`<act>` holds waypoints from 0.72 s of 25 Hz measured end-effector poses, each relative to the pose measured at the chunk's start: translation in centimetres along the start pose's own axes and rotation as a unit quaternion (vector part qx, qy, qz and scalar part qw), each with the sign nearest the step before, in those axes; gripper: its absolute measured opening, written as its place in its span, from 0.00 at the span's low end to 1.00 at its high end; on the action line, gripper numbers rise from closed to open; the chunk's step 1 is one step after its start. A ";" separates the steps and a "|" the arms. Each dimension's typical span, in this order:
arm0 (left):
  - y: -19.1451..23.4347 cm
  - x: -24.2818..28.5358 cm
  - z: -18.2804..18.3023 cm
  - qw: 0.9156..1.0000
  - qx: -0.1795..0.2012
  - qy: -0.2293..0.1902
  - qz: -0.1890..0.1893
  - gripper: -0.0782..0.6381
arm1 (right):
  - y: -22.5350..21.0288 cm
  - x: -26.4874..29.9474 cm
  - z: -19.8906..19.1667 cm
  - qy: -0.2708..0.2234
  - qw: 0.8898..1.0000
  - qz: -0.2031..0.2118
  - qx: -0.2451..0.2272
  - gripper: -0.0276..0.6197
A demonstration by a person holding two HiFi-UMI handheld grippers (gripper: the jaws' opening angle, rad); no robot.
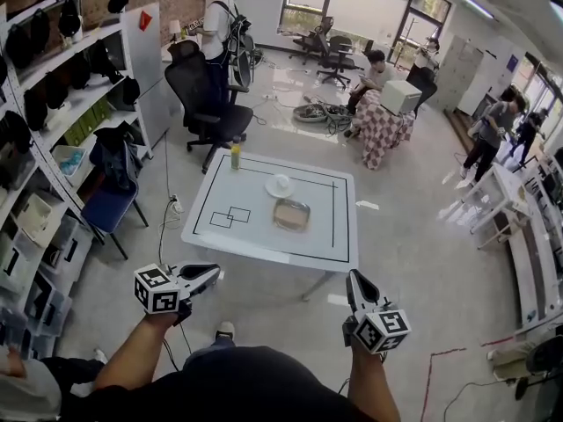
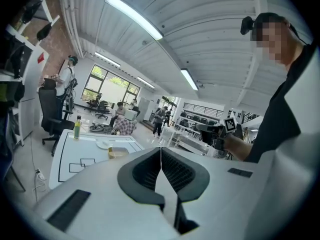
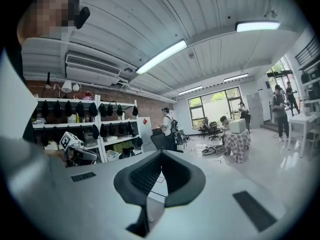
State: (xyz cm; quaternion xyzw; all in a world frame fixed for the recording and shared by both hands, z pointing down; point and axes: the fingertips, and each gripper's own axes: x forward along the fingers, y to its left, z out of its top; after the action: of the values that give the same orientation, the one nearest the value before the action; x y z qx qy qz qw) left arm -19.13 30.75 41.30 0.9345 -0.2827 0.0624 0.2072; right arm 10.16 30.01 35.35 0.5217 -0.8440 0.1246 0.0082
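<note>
Both forearms reach toward the white table (image 1: 264, 240), held short of its near edge. The left gripper (image 1: 209, 274) angles inward and the right gripper (image 1: 355, 281) points at the table, each with jaws pressed together and empty.

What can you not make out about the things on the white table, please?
Tray: head view, too small to show its contents.
Bottle: label too small to read in any view.
Table: right gripper view, nearly all hidden behind jaws of the right gripper.
</note>
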 end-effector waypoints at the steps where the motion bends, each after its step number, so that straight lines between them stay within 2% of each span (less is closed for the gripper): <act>1: 0.9 0.0 0.4 1.000 -0.003 0.000 0.000 0.14 | -0.1 0.9 -0.2 0.004 1.000 -0.001 -0.006 0.06; 10: 8.4 1.4 4.0 1.000 -0.001 0.013 -0.014 0.14 | 0.0 9.0 0.4 0.005 1.000 -0.006 0.003 0.06; 18: 14.7 2.4 7.9 0.999 0.007 0.002 -0.035 0.14 | 0.5 14.7 1.5 0.016 1.000 -0.027 -0.003 0.06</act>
State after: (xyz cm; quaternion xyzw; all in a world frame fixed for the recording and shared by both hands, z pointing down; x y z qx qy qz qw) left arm -25.26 15.07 39.88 0.9452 -0.2488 0.0588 0.2031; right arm 3.23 16.98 35.96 0.5423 -0.8296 0.1303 0.0260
